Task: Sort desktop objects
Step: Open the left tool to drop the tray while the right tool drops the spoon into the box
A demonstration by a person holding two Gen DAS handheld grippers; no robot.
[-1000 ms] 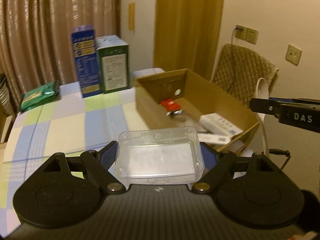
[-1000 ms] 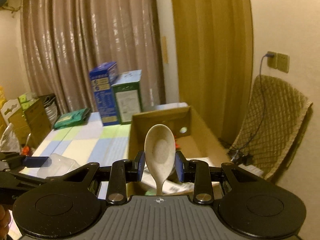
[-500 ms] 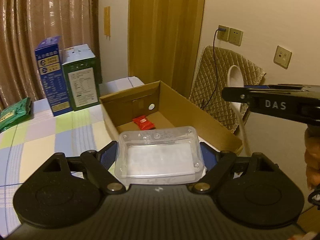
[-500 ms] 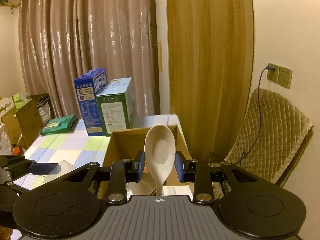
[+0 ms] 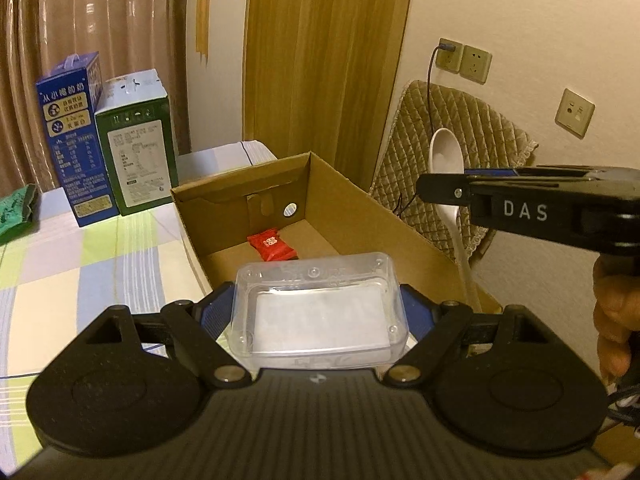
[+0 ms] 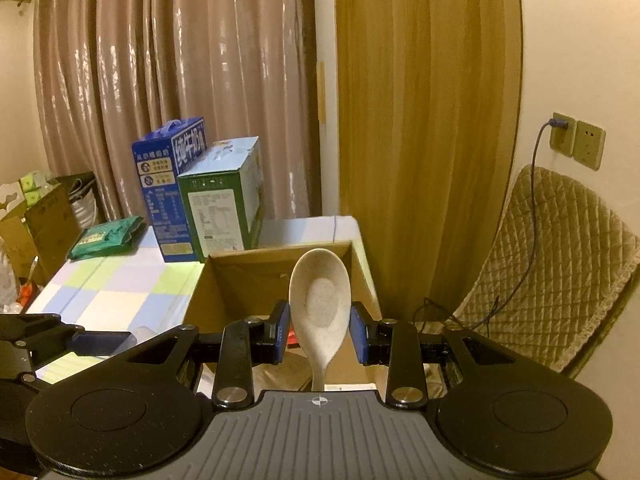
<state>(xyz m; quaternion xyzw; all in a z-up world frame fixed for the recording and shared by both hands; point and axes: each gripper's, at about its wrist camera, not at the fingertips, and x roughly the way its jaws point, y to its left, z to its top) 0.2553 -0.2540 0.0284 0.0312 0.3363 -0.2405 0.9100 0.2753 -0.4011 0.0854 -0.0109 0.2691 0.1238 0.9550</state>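
Desktop objects under inspection: a clear plastic box [image 5: 320, 312], a white spoon [image 6: 319, 308] and a cardboard box [image 5: 400, 236] serving as the collection point.

Left gripper [image 5: 318, 312]: the fingers are closed against the two short sides of the clear plastic box and carry it clear of the desk [image 5: 100, 264], above the near end of the cardboard box.

Right gripper [image 6: 319, 330]: the fingers sit close on either side of the spoon's neck, bowl upward, handle hanging down. A sliver of gap shows at each pad in the right wrist view, but the spoon stands unsupported otherwise, so it is judged held. It sits over the cardboard box, toward its right wall as the left wrist view shows it.

Done, as judged: a red packet [image 5: 273, 245] already lies on the floor of the cardboard box; the rest of the interior is hidden behind the grippers.

Outstanding: neither held item has been released. Both need lowering into the cardboard box and letting go.

Still on the desk: a blue carton [image 5: 72, 140], a green carton [image 5: 138, 144] and a green packet [image 6: 108, 236] at the far left. Whether these belong to the sort cannot be told.
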